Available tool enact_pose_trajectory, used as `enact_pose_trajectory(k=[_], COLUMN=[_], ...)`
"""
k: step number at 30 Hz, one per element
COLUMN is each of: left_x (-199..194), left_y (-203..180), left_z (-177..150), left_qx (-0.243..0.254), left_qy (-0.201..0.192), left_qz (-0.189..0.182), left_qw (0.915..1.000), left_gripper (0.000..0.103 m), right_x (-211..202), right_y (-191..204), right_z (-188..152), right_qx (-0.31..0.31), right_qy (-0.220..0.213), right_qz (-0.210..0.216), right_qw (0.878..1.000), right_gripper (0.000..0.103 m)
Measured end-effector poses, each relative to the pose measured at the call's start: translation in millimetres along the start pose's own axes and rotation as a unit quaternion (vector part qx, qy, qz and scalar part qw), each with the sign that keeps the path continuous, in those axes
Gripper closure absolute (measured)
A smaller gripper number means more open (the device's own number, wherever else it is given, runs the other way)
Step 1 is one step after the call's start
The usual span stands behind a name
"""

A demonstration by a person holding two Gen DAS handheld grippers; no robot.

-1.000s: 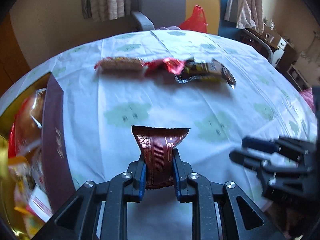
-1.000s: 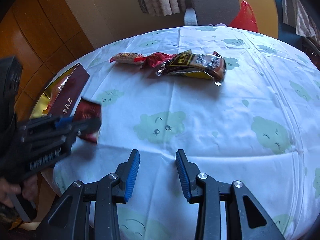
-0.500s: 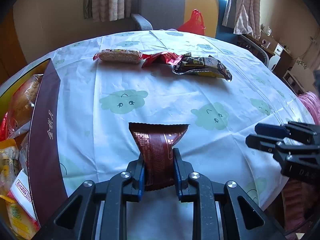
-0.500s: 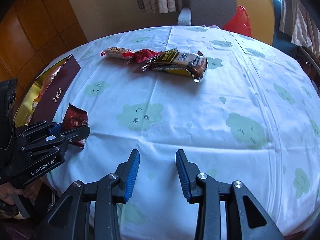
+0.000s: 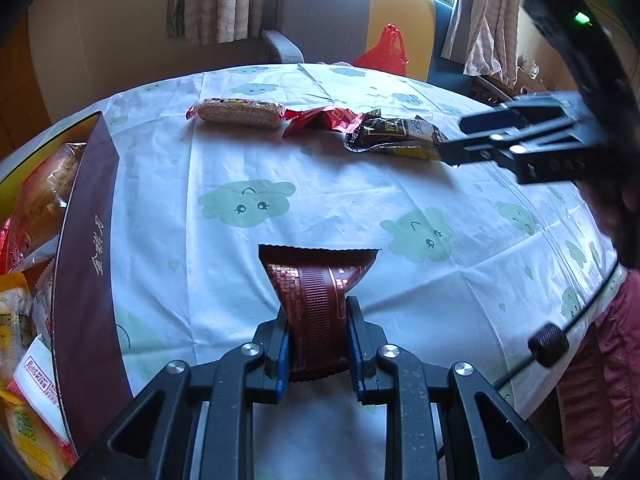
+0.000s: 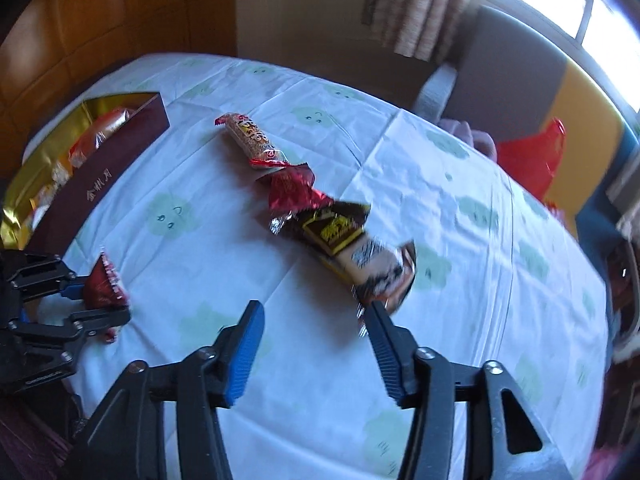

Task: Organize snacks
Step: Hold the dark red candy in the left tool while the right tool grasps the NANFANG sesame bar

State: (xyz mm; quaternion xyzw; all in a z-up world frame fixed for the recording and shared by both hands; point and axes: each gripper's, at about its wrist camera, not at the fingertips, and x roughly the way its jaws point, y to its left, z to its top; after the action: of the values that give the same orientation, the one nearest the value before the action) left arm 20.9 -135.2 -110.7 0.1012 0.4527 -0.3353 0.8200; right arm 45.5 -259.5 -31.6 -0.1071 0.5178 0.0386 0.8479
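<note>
Moved since a second ago: right gripper (image 6: 310, 334) has swung from beside the near table edge toward the row of snacks, rolled over, and now reaches to the black-and-gold packet (image 6: 352, 248); left gripper (image 5: 318, 344) has hardly shifted.
Left gripper: jaws nearly closed, pads pinching the dark red packet (image 5: 318, 292) by its lower part, held above the tablecloth (image 5: 224, 280).
Right gripper: jaws opening, nothing between them; its right fingertip is beside the near end of the black-and-gold packet.
Snack row, relative to the gift box (image 5: 86, 272): rice bar (image 5: 236, 113) nearest, red wrapper (image 5: 324, 118) next, black-and-gold packet farthest; neighbours touch end to end.
Gift box: at the table's left edge, open, with packets inside.
Beyond the table: grey-and-yellow chair (image 5: 324, 8), red bag (image 5: 385, 50), curtains (image 5: 216, 0).
</note>
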Motion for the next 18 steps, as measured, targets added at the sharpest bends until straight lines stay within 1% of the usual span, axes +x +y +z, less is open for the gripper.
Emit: enact_pose_trajectory(k=[3, 7, 9, 10, 11, 12, 13, 14, 15, 16, 18], left_x=[0, 1, 2, 2, 2, 2, 1, 1, 1, 1, 1], left_y=[0, 2, 2, 3, 3, 3, 3, 3, 3, 3, 3], left_z=[0, 1, 1, 2, 1, 1, 1, 1, 1, 1, 1], left_qx=[0.000, -0.004, -0.007, -0.008, -0.008, -0.008, -0.008, -0.009, -0.009, -0.010, -0.010], left_qy=[0.000, 0.002, 0.003, 0.003, 0.003, 0.003, 0.002, 0.002, 0.002, 0.002, 0.001], left_qz=[0.000, -0.004, -0.006, -0.007, -0.007, -0.008, -0.008, -0.008, -0.008, -0.008, -0.007], left_qw=[1.0000, 1.0000, 1.0000, 0.9999, 0.9999, 0.9999, 0.9999, 0.9999, 0.9999, 0.9999, 0.9999], left_gripper=[0.079, 0.079, 0.079, 0.079, 0.079, 0.079, 0.079, 0.079, 0.079, 0.079, 0.079], right_x=[15, 44, 59, 67, 75, 78, 77, 75, 72, 69, 59], right_y=[4, 9, 9, 8, 6, 2, -3, -8, -13, -17, -18], right_z=[20, 40, 45, 47, 47, 46, 45, 44, 41, 37, 22], right_qx=[-0.060, -0.122, -0.135, -0.136, -0.133, -0.120, -0.099, -0.080, -0.060, -0.041, -0.017], right_qy=[0.020, 0.058, 0.083, 0.094, 0.102, 0.105, 0.102, 0.099, 0.100, 0.100, 0.093], right_qz=[-0.017, -0.029, -0.017, -0.017, -0.020, -0.011, -0.001, -0.003, -0.005, 0.000, 0.010], right_qw=[0.998, 0.990, 0.987, 0.986, 0.986, 0.987, 0.990, 0.992, 0.993, 0.994, 0.995], right_gripper=[0.042, 0.041, 0.040, 0.039, 0.039, 0.039, 0.041, 0.064, 0.071, 0.074, 0.075])
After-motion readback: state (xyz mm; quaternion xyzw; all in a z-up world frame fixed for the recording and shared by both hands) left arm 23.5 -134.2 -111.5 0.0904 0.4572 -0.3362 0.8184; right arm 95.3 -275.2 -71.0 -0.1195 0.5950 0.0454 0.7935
